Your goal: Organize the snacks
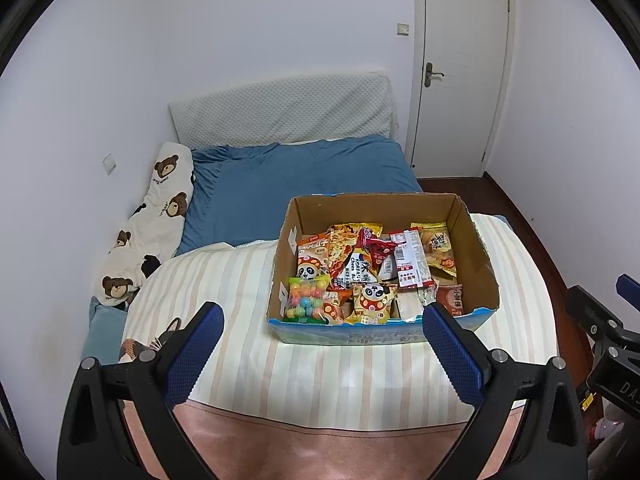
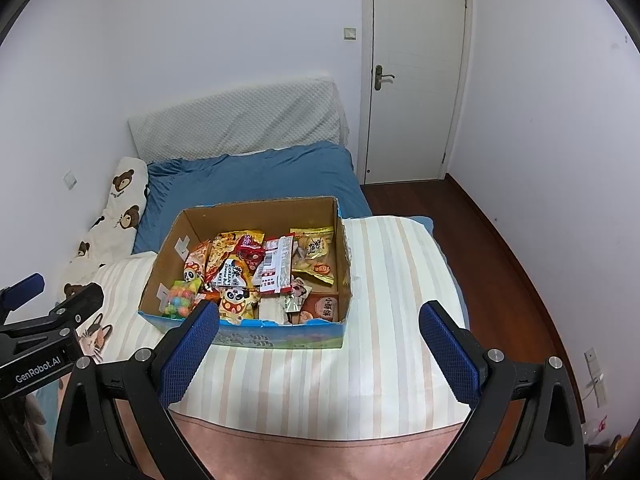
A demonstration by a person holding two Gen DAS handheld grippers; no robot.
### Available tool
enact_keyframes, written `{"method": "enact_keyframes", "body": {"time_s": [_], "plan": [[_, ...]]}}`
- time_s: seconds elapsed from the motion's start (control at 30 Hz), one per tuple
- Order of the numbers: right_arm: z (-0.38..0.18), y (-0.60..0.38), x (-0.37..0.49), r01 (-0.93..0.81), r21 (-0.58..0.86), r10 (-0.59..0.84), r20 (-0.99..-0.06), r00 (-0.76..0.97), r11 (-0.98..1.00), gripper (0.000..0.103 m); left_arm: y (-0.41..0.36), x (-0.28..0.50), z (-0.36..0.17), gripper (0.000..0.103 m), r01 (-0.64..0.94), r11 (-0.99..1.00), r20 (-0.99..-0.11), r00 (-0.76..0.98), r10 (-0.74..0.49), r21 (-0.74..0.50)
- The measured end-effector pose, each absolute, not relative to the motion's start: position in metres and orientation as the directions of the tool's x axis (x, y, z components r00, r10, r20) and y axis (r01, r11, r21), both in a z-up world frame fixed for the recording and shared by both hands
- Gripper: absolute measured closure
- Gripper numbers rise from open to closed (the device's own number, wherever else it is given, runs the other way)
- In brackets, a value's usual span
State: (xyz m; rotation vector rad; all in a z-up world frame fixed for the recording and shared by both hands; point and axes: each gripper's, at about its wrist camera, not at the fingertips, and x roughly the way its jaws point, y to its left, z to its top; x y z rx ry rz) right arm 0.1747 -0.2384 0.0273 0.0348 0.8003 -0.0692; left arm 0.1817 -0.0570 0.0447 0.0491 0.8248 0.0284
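An open cardboard box [image 1: 480,252] with a blue printed front sits on a striped blanket on the bed; it also shows in the right wrist view [image 2: 168,256]. It holds several snack packets: a bag of coloured candy balls [image 1: 306,298], panda-print packets [image 1: 372,298], a red-and-white packet [image 1: 410,258] and a yellow chip bag [image 1: 438,248]. My left gripper [image 1: 322,316] is open and empty, hovering just in front of the box. My right gripper [image 2: 320,312] is open and empty, in front of the box's right half. Each gripper shows at the edge of the other's view.
The striped blanket [image 1: 320,372] covers the near part of the bed, with a pink edge closest to me. A blue sheet [image 1: 288,184], a bear-print pillow [image 1: 156,216] and a white headboard cushion [image 1: 280,112] lie behind. A closed white door [image 2: 416,80] and wooden floor [image 2: 480,240] are at the right.
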Motion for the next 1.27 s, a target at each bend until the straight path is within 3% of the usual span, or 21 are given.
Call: {"method": "enact_keyframes", "body": {"time_s": [1.27], "plan": [[0.037,-0.245,0.170,0.069,0.016,-0.036,-0.723,0.690,0.998,0.001,-0.057,0.172,0.046,0.001,0.017,0.999,-0.735,0.678,0.021,0.044]]}}
